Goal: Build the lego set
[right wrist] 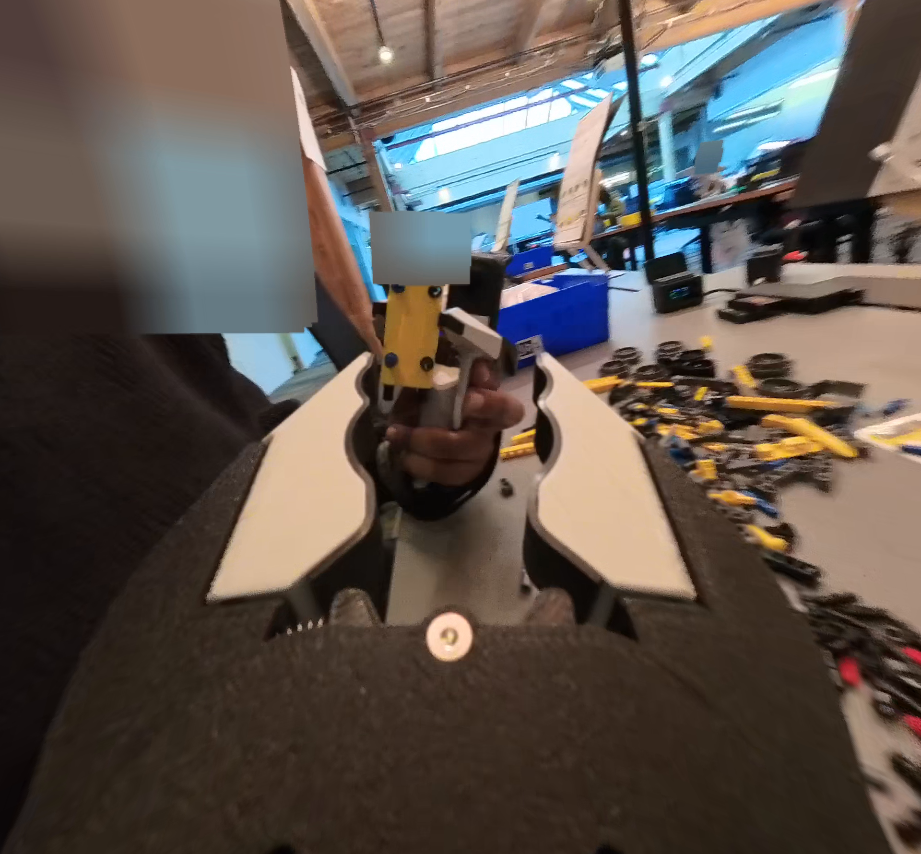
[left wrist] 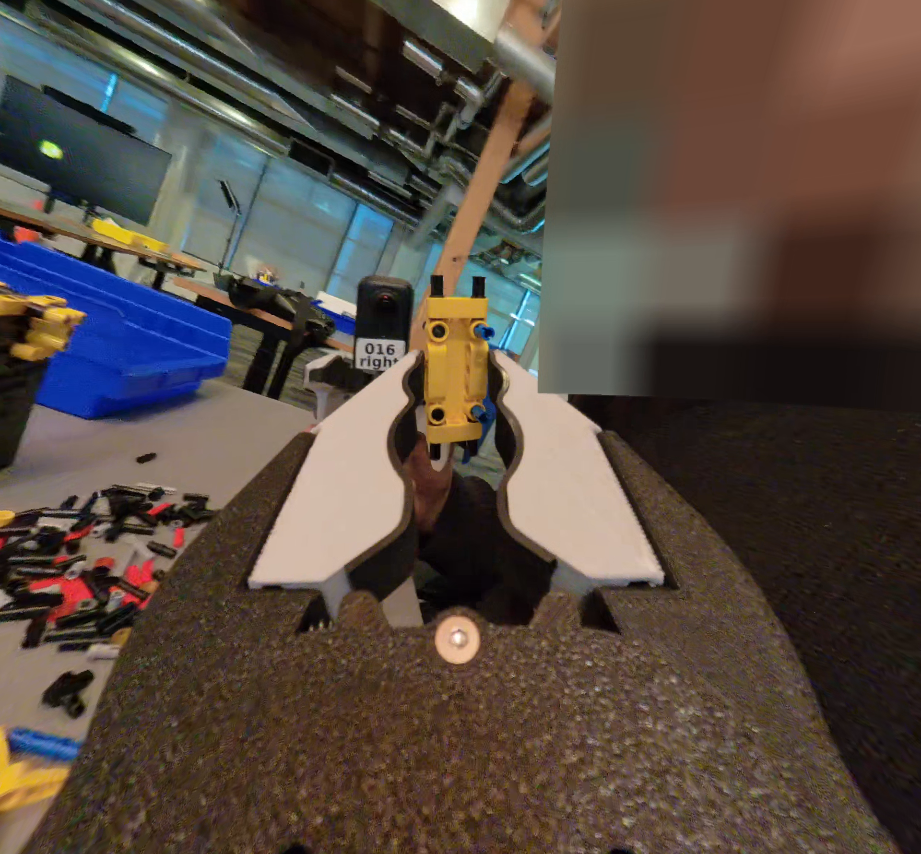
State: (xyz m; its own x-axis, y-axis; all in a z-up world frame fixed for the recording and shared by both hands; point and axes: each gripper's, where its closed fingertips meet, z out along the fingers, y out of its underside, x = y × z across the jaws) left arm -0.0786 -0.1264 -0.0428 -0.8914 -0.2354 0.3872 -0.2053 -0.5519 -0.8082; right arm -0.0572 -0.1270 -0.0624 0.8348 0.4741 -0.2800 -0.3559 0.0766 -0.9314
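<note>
Clamped upright in my left jaws (left wrist: 454,384): a yellow plastic block with black and blue pins (left wrist: 454,371). Right jaws (right wrist: 451,374) gape empty beside it, seemingly apart; grey bench (right wrist: 847,526) littered rightward.

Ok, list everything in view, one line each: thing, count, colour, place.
yellow block assembly: one, yellow with black and blue pins, upright between the left gripper's fingers
loose building parts: many, black, yellow, red, blue, scattered on the grey table
blue bins: at least two, blue, at the table's far edges
monitor: one, black, in the background left
black boxes: a few, black, far side of table
left gripper: one, white fingers, shut on the yellow assembly
right gripper: one, white fingers, open, empty, facing the assembly
hand: one, holding the left gripper's handle
</note>
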